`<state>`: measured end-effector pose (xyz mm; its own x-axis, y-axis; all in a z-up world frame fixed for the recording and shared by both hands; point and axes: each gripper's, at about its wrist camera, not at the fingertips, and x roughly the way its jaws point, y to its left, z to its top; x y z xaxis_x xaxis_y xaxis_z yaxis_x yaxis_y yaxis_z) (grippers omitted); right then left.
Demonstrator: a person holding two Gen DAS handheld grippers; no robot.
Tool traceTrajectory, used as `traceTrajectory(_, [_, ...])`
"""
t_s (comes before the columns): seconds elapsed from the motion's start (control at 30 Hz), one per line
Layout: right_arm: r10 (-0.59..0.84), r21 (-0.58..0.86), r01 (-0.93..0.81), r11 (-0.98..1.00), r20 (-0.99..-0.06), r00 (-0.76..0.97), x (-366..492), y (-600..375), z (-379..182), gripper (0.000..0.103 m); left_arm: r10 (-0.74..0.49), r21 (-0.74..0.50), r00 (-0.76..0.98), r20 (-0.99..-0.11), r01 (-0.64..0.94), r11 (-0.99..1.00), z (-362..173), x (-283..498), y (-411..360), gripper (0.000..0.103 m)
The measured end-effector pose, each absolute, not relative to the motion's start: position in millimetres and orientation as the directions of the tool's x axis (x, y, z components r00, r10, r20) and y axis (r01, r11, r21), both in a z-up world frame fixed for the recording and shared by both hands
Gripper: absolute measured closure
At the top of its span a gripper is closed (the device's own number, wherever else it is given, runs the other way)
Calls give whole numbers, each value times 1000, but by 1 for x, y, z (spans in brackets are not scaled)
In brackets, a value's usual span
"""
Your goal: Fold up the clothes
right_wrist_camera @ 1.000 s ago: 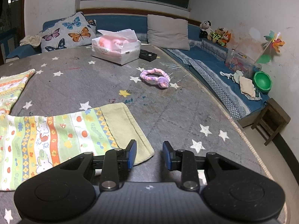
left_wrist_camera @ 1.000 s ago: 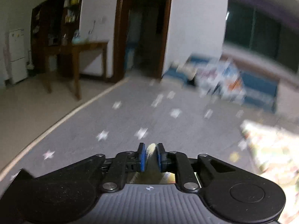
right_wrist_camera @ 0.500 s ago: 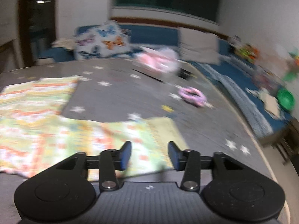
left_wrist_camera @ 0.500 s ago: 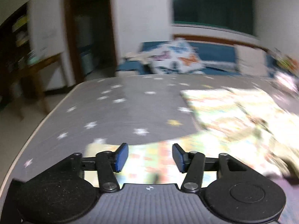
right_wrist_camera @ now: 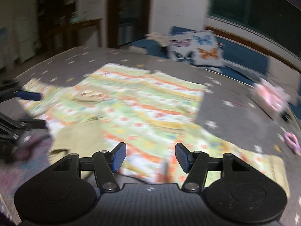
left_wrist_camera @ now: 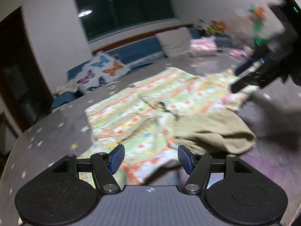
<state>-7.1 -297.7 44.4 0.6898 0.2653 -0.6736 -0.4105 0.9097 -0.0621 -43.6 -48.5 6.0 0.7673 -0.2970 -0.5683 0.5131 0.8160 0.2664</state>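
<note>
Left wrist view shows the grey star-patterned mat (left_wrist_camera: 47, 130) spread as the work surface, with the garment (left_wrist_camera: 150, 101) lying flat across its middle, a striped, printed piece with plain olive cuffs (left_wrist_camera: 216, 131). One sleeve or leg runs out toward the lower right in the right wrist view, its cuff (right_wrist_camera: 272, 167) flat on the mat. Whether it is already partly folded I cannot tell through the blur. Both tools hang low over the near edge: left gripper (left_wrist_camera: 150, 158) with jaws wide apart and empty, right gripper (right_wrist_camera: 150, 157) likewise apart, probably placed to take the hem.
</note>
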Motion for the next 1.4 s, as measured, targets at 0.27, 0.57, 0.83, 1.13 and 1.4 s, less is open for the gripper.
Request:
traceTrajectory(0.27, [377, -26, -526, 850, -667, 642, 0, -241, 36, 43, -302, 271, 719, -626, 564, 780, -11, -42, -56, 58])
traceTrajectory(0.57, [369, -91, -605, 791, -718, 591, -16, -212, 9, 43, -276, 224, 714, -643, 521, 824, -11, -42, -23, 83])
traceTrajectory(0.83, [376, -60, -594, 802, -723, 580, -18, -225, 18, 40, -174, 86, 751, -637, 293, 952, 0, -46, 37, 45])
traceTrajectory(1.13, [347, -61, -564, 823, -733, 585, -22, -236, 16, 66, 54, 28, 803, -594, -47, 999, 12, -33, 98, 15])
traceTrajectory(1.4, [341, -54, -554, 831, -736, 584, -35, -247, 25, 99, 136, -51, 770, -624, -213, 976, 11, -16, 140, 18])
